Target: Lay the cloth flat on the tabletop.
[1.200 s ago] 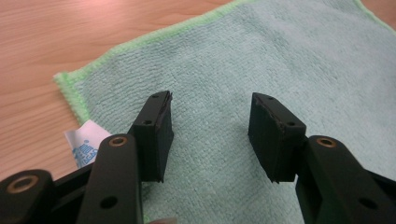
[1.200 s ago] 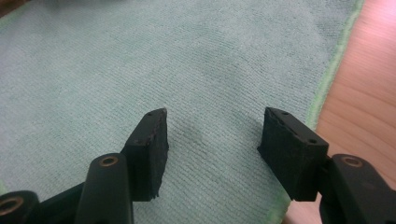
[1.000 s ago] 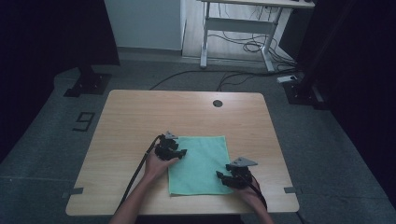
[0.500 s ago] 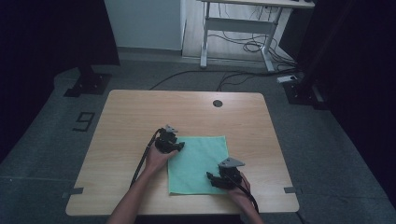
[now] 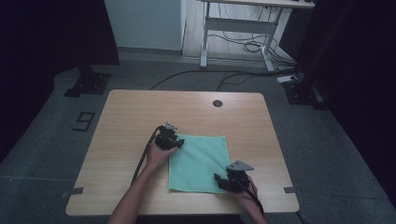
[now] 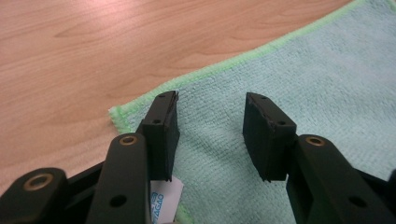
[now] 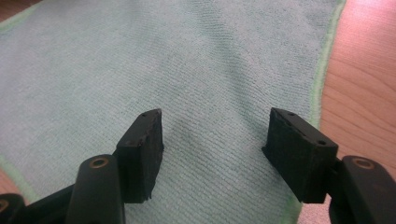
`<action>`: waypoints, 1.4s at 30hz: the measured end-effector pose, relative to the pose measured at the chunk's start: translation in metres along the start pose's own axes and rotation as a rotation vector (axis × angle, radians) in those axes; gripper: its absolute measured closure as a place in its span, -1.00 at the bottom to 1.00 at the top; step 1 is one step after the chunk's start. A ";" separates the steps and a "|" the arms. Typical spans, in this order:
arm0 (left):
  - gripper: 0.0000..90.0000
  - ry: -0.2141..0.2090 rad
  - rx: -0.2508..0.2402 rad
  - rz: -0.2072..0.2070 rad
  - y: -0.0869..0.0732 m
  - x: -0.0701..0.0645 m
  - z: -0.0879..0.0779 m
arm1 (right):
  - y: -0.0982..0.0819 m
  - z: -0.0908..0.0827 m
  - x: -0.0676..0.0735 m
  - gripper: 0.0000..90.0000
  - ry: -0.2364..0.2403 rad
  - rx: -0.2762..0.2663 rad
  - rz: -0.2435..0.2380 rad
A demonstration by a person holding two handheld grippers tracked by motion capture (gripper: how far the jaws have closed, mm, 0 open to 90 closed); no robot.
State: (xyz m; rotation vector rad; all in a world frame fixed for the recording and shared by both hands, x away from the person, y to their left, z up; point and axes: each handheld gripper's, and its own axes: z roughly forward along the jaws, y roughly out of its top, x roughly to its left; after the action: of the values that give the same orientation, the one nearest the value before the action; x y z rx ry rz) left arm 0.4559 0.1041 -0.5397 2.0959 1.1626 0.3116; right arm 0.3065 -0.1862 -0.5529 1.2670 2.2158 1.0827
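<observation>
- The green cloth (image 5: 198, 163) lies flat and unfolded on the tabletop (image 5: 130, 116), near the person's edge; no fold is made yet.
- The left tongs (image 5: 176, 144) rest over the cloth's far left corner. Their jaws have just been closing a little but stand apart, with only flat cloth beneath them and nothing pinched.
- The right tongs (image 5: 219, 179) sit over the near right corner, having just opened, also gripping nothing.
- Judged remaining: pinching both corners, lifting and folding.
</observation>
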 end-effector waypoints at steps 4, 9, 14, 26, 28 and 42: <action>0.22 0.005 -0.008 0.004 0.001 0.000 0.002 | 0.000 -0.001 -0.003 -0.17 0.001 -0.001 0.007; 0.12 0.003 -0.028 0.000 0.003 -0.005 -0.013 | 0.001 -0.003 -0.005 -0.20 0.002 -0.016 0.014; 0.11 -0.028 -0.051 0.043 -0.001 -0.014 -0.036 | 0.014 -0.010 0.003 -0.20 0.030 -0.072 0.012; 0.04 -0.106 -0.022 0.102 -0.045 -0.038 -0.060 | 0.056 0.035 -0.001 -0.24 0.039 -0.017 -0.021; 0.02 -0.092 0.001 0.127 -0.052 -0.042 -0.058 | 0.062 0.045 -0.010 -0.24 0.029 -0.008 -0.012; 0.02 -0.082 0.032 0.134 -0.058 -0.040 -0.049 | 0.069 0.075 -0.033 -0.24 -0.042 0.047 -0.023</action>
State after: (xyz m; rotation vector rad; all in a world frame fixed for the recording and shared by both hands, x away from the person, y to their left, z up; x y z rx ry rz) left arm 0.3708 0.1140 -0.5390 2.1984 0.9883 0.2673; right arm 0.4107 -0.1607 -0.5491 1.2683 2.2319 0.9916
